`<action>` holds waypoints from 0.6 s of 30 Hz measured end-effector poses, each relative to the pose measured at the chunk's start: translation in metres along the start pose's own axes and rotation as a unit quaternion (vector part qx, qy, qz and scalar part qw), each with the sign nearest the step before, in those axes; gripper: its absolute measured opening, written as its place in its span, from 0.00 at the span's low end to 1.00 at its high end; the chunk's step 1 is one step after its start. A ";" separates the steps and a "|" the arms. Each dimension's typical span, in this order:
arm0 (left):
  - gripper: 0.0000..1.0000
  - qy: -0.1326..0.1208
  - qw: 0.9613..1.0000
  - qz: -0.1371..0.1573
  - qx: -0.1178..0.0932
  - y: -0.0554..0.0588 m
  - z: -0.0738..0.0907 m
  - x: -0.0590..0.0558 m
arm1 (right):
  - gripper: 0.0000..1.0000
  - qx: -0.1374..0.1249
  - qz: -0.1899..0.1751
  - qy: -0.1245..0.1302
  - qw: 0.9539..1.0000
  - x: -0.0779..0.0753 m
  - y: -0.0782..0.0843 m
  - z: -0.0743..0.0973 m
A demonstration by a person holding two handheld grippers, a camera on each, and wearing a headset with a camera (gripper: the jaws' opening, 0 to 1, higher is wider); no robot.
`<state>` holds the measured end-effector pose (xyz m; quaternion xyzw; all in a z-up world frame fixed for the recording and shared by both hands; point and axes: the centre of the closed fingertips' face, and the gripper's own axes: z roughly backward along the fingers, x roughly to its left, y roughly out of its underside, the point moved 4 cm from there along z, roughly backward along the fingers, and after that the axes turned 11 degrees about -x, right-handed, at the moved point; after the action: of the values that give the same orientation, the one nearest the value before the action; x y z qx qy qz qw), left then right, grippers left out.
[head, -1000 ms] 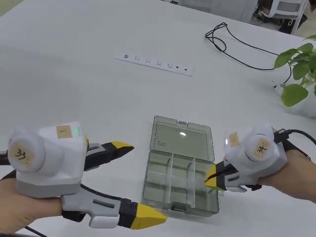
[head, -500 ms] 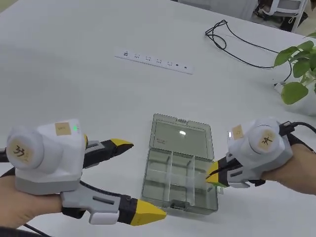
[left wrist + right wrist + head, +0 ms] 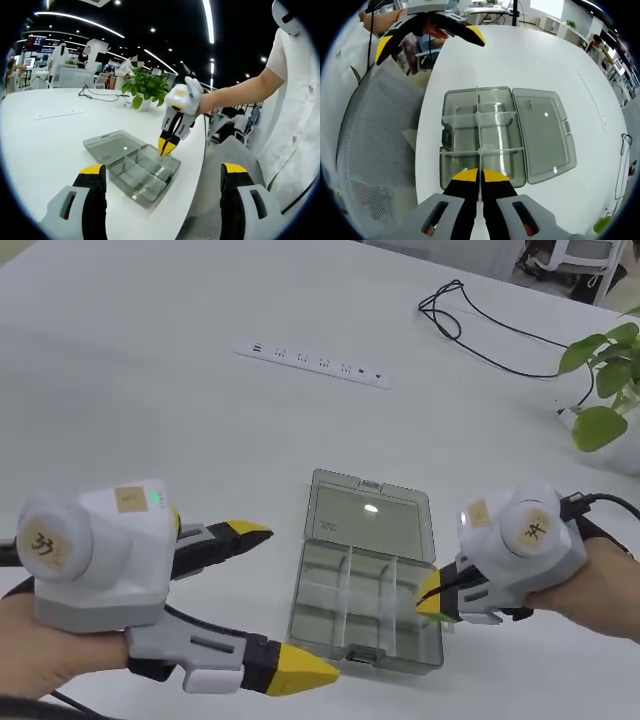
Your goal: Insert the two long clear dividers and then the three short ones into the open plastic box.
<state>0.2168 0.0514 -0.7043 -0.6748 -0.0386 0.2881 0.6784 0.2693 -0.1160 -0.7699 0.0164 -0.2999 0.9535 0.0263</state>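
The open clear plastic box (image 3: 330,625) lies on the white table with its lid (image 3: 368,515) folded flat behind it. Clear dividers (image 3: 480,116) stand inside it, two running the long way and a short one across. My right gripper (image 3: 432,600) is over the box's right side, shut on a thin clear short divider (image 3: 479,160) that reaches down into the box (image 3: 457,134). It also appears in the left gripper view (image 3: 167,146), above the box (image 3: 135,170). My left gripper (image 3: 278,602) hangs open to the left of the box, holding nothing.
A white power strip (image 3: 315,365) lies farther back on the table. A black cable (image 3: 470,325) loops at the back right and a green plant (image 3: 605,380) stands at the right edge. A mesh chair (image 3: 380,140) sits beside the table's near edge.
The right gripper has shifted slightly at the box's right side, still shut on the divider. The left gripper has barely moved.
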 end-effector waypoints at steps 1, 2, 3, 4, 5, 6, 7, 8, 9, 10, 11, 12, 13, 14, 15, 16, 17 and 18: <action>0.97 0.000 1.000 0.000 0.000 0.000 0.000 0.000 | 0.02 0.000 0.000 0.000 1.000 0.000 0.000 0.000; 0.97 0.000 1.000 0.000 0.000 0.000 0.000 0.000 | 0.03 -0.001 0.000 0.000 1.000 0.000 0.000 0.000; 0.97 -0.001 1.000 -0.001 0.001 0.000 0.000 0.000 | 0.03 -0.002 0.002 0.000 1.000 0.000 0.001 -0.001; 0.97 -0.001 1.000 -0.001 0.001 0.000 0.000 0.000 | 0.03 -0.002 0.002 0.000 1.000 0.000 0.001 -0.002; 0.97 -0.001 1.000 0.000 0.002 0.000 0.000 0.000 | 0.03 -0.003 0.002 0.000 1.000 0.000 0.002 -0.002; 0.97 0.000 1.000 0.000 0.002 0.000 0.000 0.000 | 0.03 -0.004 0.004 0.000 1.000 0.000 0.002 -0.003; 0.97 0.000 1.000 0.000 0.002 0.000 0.000 -0.001 | 0.03 -0.005 0.004 -0.001 1.000 0.000 0.002 -0.003; 0.97 0.001 1.000 0.000 0.002 0.000 0.000 -0.001 | 0.03 -0.005 0.004 -0.001 1.000 0.000 0.003 -0.004; 0.97 0.001 1.000 0.000 0.002 0.000 0.000 -0.001 | 0.03 -0.006 0.009 -0.003 1.000 0.000 0.004 -0.005; 0.97 0.000 1.000 0.000 0.002 0.000 0.000 -0.001 | 0.03 -0.006 0.009 -0.003 1.000 -0.001 0.004 -0.006; 0.97 0.000 1.000 0.001 0.002 0.000 0.000 -0.001 | 0.03 -0.006 0.007 -0.004 1.000 -0.001 0.005 -0.007; 0.97 0.000 1.000 0.001 0.002 0.000 0.000 -0.001 | 0.03 -0.006 0.004 -0.005 1.000 -0.001 0.004 -0.007; 0.97 0.001 1.000 0.000 0.002 0.000 0.001 -0.001 | 0.03 -0.007 -0.023 -0.002 1.000 -0.001 0.004 -0.005; 0.97 0.000 1.000 -0.001 0.001 0.000 0.001 -0.001 | 0.02 -0.007 -0.015 -0.005 1.000 -0.003 0.003 -0.004; 0.97 -0.001 1.000 0.001 0.001 0.000 0.001 -0.001 | 0.02 -0.006 -0.009 -0.007 1.000 -0.002 0.001 -0.003; 0.97 -0.001 1.000 0.001 0.001 0.000 0.001 -0.001 | 0.02 -0.004 -0.007 -0.007 1.000 -0.002 0.000 -0.002; 0.97 -0.001 1.000 0.001 0.000 0.000 0.001 -0.001 | 0.02 -0.003 -0.005 -0.008 1.000 -0.001 -0.001 -0.001; 0.96 -0.001 1.000 0.001 0.000 -0.001 0.001 0.000 | 0.02 -0.002 -0.004 -0.008 1.000 -0.001 -0.002 0.000</action>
<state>0.2163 0.0518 -0.7036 -0.6743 -0.0388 0.2898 0.6781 0.2705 -0.1150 -0.7688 0.0255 -0.3019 0.9526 0.0278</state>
